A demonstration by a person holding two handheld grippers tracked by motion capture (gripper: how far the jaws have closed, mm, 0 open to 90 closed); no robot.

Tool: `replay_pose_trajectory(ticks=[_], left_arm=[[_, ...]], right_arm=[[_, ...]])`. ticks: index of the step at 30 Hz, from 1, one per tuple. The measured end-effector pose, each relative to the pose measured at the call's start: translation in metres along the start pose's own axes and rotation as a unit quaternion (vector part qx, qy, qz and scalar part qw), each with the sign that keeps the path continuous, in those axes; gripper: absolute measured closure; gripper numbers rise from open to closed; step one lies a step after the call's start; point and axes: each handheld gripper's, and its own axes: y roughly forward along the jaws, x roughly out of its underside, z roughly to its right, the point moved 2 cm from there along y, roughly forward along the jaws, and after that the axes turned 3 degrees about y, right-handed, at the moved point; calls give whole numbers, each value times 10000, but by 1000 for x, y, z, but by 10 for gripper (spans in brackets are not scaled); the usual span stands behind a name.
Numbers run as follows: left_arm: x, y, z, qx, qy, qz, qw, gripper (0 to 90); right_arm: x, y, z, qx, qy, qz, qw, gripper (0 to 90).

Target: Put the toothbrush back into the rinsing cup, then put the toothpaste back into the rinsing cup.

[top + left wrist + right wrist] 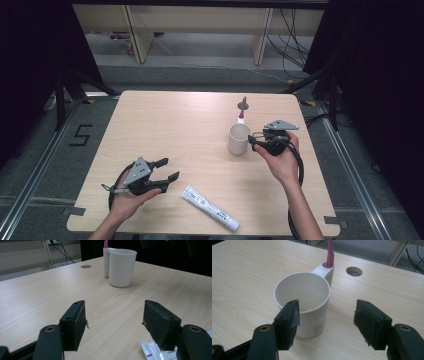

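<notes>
**Two open grippers, a tube and a cup**

A white tube (210, 208) lies flat near the front edge of the table (165, 125). Just left of it, the left gripper (167, 170) is held low over the wood with its jaws spread wide and nothing between them. Farther back on the right, the right gripper (254, 139) sits just beside a white cup (239, 138), jaws also apart, holding nothing. The cup stands upright. A pink toothbrush (330, 253) sticks up from its handle.
</notes>
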Motion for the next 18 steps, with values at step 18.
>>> replay_pose_trajectory(ticks=[18], left_arm=[[-3, 2, 19, 643, 351, -428, 9964, 321]], right_arm=[[17, -21, 3, -122, -179, -531, 9984, 397]])
